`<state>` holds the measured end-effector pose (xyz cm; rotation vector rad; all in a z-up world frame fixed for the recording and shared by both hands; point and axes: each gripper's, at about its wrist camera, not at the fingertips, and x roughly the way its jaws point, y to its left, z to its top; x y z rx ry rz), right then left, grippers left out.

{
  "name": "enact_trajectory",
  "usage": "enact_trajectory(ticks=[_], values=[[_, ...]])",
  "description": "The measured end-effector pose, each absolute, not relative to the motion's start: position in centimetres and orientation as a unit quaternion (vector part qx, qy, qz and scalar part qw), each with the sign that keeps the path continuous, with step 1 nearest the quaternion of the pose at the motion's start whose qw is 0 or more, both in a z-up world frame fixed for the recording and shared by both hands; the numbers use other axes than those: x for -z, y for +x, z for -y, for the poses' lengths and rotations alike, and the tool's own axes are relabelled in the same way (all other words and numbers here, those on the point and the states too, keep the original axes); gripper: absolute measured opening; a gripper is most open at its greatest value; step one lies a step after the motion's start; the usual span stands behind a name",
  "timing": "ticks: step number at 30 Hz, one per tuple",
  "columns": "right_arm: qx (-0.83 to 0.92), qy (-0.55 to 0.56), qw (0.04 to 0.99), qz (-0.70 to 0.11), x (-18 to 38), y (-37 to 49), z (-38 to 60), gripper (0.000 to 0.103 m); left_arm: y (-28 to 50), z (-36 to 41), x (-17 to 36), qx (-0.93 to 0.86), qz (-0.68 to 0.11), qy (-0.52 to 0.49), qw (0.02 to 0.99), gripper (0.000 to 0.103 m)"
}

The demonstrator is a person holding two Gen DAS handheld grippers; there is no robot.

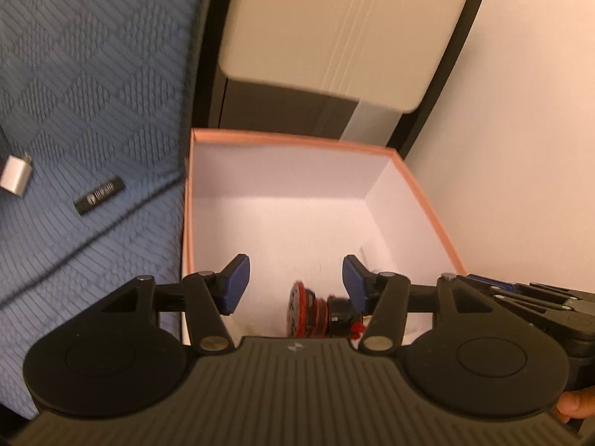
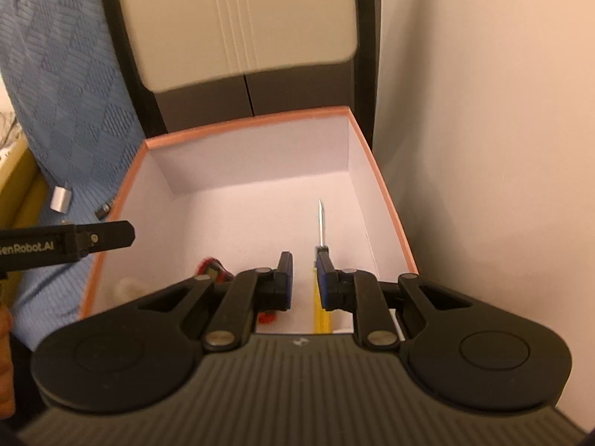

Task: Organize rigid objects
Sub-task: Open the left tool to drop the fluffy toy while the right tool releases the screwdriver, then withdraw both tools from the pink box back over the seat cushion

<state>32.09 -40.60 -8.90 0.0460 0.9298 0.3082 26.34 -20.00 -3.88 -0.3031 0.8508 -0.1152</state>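
Observation:
An open pink-rimmed box [image 1: 420, 193] with a white inside stands beside a blue bedspread; it also shows in the right wrist view [image 2: 245, 124]. My left gripper [image 1: 295, 278] is open and empty above the box. Under it, on the box floor, lies a red and black round object [image 1: 316, 312], also seen in the right wrist view [image 2: 210, 265]. My right gripper [image 2: 303, 278] is open with a narrow gap, over the box. A yellow-handled screwdriver [image 2: 321, 223] lies on the box floor just beyond and below its fingers. A black stick [image 1: 98, 197] and a silver adapter [image 1: 15, 176] lie on the bedspread.
A cream padded headboard panel [image 1: 334, 29] with a dark frame rises behind the box. A plain wall [image 2: 483, 148] runs along the right. The blue bedspread [image 1: 81, 74] lies to the left. The left gripper's body [image 2: 67, 241] reaches in at the left of the right wrist view.

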Motion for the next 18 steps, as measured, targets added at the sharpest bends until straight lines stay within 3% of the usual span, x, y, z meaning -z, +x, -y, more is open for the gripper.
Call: enact_trajectory(ticks=[18], values=[[-0.18, 0.012, 0.913, -0.367, 0.1, 27.6, 34.2, 0.018, 18.9, 11.2, -4.7, 0.036, -0.292, -0.139, 0.946, 0.062]])
